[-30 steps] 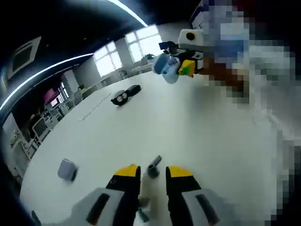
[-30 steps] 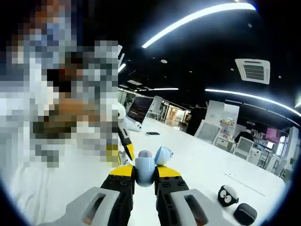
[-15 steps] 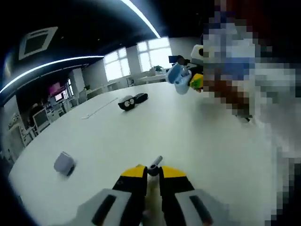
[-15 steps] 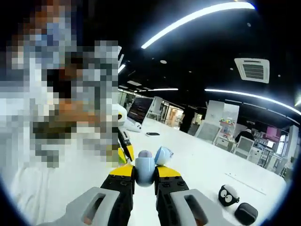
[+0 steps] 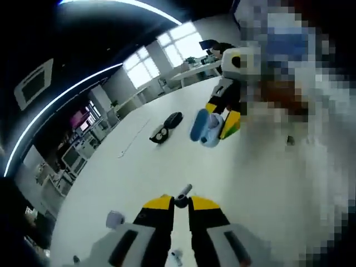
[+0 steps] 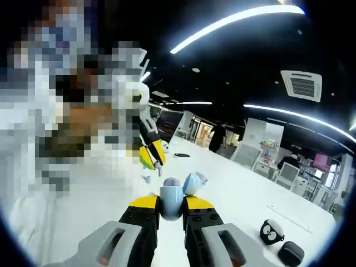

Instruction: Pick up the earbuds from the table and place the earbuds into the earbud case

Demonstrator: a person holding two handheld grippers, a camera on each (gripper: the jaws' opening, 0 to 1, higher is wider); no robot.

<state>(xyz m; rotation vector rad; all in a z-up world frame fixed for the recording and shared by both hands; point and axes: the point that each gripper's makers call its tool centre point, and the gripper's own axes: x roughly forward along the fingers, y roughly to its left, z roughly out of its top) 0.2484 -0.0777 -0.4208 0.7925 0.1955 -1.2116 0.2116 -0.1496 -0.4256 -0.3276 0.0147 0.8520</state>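
- Grey earbud (image 5: 181,196) sits pinched between the yellow tips of the left gripper (image 5: 181,203), its jaws drawn close on it; its stem runs up and slightly right, away from the camera, along the line of the jaws.
- Pale blue earbud case (image 6: 172,199) is clamped between the yellow tips of the right gripper (image 6: 171,207), jaws narrow on its body. Its lid (image 6: 192,183) is flipped open and leans to the right of the case, mouth facing away from the camera.
- In the left gripper view the same case (image 5: 204,128) appears above the white table (image 5: 167,167), held by the right gripper (image 5: 221,119) coming in from the upper right; the lid hangs open to the left of the body.
- In the right gripper view the left gripper (image 6: 151,156) reaches in from the left, tips pointing down toward the case; a small pale thing at its tips is too small to identify.
- A second small earbud-like piece (image 5: 177,256) lies low between the left gripper's fingers, partly cut off.
- On the table farther off: a black googly-eyed pouch (image 6: 271,231), a dark case (image 6: 290,253) cut by the edge, and a small grey box (image 5: 114,219).
- Whether the case already holds an earbud cannot be told.
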